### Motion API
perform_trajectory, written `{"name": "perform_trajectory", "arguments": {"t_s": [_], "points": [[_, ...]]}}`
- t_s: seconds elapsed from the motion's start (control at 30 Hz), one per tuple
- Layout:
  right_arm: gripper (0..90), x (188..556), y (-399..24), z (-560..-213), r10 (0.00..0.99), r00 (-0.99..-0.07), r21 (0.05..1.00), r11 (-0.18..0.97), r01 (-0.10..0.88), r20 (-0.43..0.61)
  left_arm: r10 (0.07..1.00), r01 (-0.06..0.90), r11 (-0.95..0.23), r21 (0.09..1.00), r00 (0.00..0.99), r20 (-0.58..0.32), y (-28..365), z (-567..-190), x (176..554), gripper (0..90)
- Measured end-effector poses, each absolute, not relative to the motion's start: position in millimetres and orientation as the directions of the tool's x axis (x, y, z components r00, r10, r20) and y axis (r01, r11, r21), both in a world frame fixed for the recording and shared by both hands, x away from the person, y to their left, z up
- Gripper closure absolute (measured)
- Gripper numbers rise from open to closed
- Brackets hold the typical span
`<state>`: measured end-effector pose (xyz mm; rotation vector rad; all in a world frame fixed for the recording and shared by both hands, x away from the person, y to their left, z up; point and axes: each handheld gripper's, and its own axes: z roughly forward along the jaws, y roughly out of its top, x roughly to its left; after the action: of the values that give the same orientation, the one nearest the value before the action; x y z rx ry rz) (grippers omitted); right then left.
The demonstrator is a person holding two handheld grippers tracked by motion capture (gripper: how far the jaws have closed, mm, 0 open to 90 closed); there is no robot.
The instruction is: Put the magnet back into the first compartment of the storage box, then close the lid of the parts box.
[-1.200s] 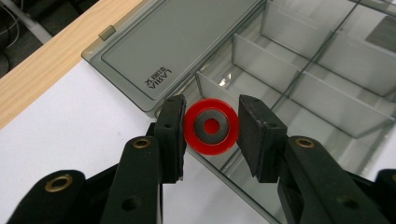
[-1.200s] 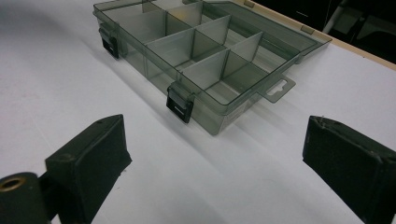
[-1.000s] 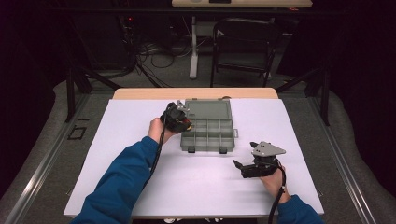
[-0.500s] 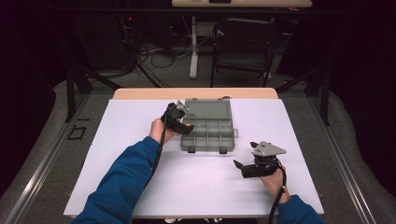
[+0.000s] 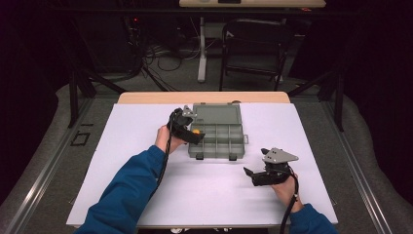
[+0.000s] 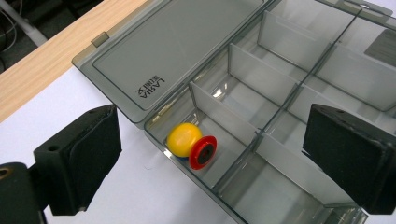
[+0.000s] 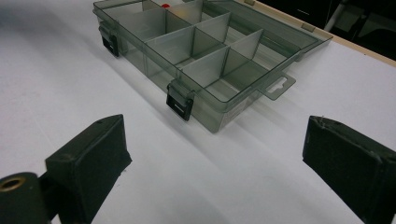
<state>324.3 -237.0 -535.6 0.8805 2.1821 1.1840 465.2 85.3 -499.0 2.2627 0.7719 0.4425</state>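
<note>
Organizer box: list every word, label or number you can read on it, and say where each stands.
"LARIA": embossed on the open lid of the box, seen upside down in the left gripper view; spelling uncertain.
Small characters beside it: too blurred to read.
Label on a far compartment: too blurred to read.

both grippers' fingers [image 6: 88, 158] spread wide apart

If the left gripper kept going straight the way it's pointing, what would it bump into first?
Most likely the yellow-and-red piece in the corner compartment of the open box. It lies almost centred between the left gripper's open fingers, though depth is hard to judge.
</note>
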Motion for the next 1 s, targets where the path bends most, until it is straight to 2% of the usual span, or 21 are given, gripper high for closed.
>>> {"name": "perform_trajectory", "arguments": {"t_s": [0.17,0.47,0.83,1.0], "points": [[5.7,324,-237,-535,0.737,-0.665,0.861,0.411,0.3,-0.12,0.641,0.403,-0.574,0.713,0.763,0.086,85,-502,463,0.4],[5.8,324,-237,-535,0.736,-0.666,0.86,0.413,0.298,-0.123,0.629,0.403,-0.591,0.699,0.772,0.087,79,-511,462,1.0],[5.9,324,-237,-535,0.737,-0.664,0.861,0.413,0.298,-0.124,0.607,0.397,-0.609,0.686,0.79,0.082,70,-524,459,17.7],[5.9,324,-236,-535,0.736,-0.665,0.86,0.415,0.297,-0.125,0.606,0.396,-0.601,0.694,0.793,0.072,70,-527,457,30.2]]}}
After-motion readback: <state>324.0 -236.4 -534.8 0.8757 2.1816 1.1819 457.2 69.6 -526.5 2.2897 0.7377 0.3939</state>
